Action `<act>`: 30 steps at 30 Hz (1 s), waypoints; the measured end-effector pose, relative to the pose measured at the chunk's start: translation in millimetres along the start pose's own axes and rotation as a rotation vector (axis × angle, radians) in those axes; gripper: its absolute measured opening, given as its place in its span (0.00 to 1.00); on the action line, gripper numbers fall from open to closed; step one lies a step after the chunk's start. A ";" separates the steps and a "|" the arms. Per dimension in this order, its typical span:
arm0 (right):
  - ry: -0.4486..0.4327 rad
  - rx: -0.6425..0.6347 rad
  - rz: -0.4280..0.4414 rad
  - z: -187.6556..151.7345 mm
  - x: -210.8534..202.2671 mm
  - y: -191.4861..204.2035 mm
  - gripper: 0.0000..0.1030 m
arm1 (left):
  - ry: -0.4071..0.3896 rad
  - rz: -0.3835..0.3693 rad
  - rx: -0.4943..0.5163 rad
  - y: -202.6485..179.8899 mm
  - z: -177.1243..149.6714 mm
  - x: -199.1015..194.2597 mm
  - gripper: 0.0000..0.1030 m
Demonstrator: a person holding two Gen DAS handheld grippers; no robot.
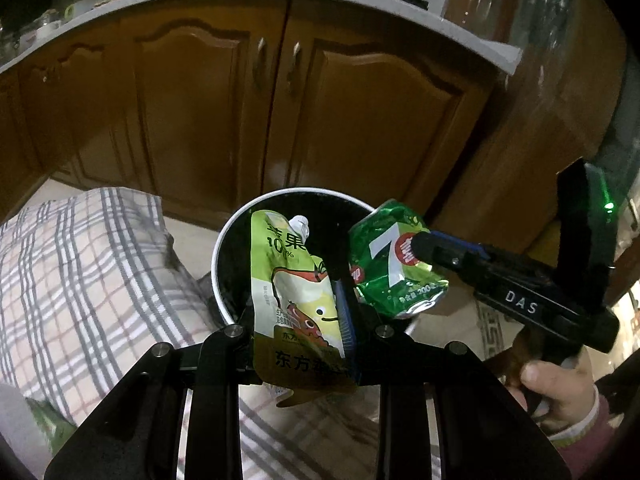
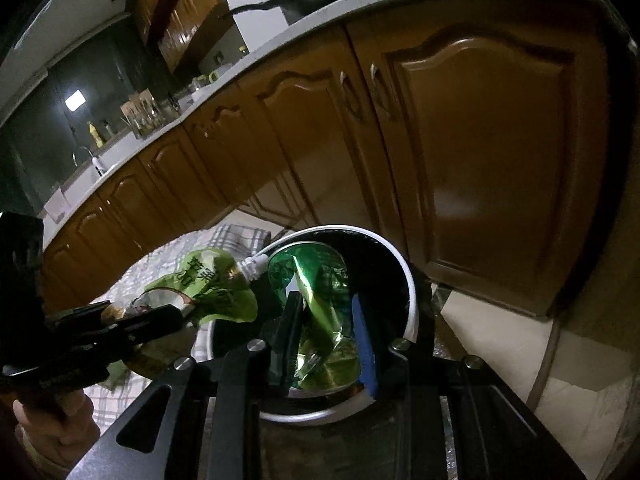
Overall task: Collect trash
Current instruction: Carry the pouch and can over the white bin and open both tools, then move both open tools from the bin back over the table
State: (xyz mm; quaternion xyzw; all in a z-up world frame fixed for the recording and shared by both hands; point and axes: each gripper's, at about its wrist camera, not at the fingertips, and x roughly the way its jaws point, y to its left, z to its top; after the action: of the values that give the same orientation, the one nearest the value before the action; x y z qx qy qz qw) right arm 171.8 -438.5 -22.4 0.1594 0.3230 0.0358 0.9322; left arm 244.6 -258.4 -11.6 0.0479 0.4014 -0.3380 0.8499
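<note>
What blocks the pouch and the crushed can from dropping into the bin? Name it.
Nothing visible does. The left gripper holds the green juice pouch and the right gripper holds the crushed green can, both right over the open mouth of the white-rimmed bin, which has no lid on it.

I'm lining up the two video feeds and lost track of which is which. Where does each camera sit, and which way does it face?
Left wrist view: sits on the left gripper, looking along its fingers, shut on a juice pouch, down at the bin below the cupboards; the right gripper and right hand show at right.
Right wrist view: sits on the right gripper, shut on a crushed green can, facing the same bin; the left gripper and left hand show at left.
Both share the bin, pouch, can and cupboard doors.
</note>
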 end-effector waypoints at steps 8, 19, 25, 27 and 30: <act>0.033 -0.016 -0.035 7.1 17.4 -1.1 0.25 | 0.025 0.016 0.009 0.6 5.9 18.4 0.24; 0.068 -0.020 -0.049 8.9 31.8 -5.1 0.29 | 0.047 -0.001 -0.022 3.5 7.0 30.6 0.29; 0.030 0.030 -0.022 4.5 20.3 -9.7 0.58 | 0.009 0.003 -0.060 8.4 -1.9 9.9 0.60; 0.016 0.040 -0.010 1.2 14.3 -8.9 0.64 | 0.002 0.005 -0.081 14.7 -6.3 4.3 0.60; -0.010 0.051 0.014 -6.9 3.2 -2.2 0.74 | -0.012 0.011 -0.122 25.0 -19.7 -12.0 0.61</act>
State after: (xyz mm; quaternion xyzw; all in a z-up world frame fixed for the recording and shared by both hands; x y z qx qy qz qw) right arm 170.0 -438.2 -30.1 0.1855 0.3179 0.0332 0.9292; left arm 241.6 -225.8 -21.1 -0.0039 0.4159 -0.3083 0.8556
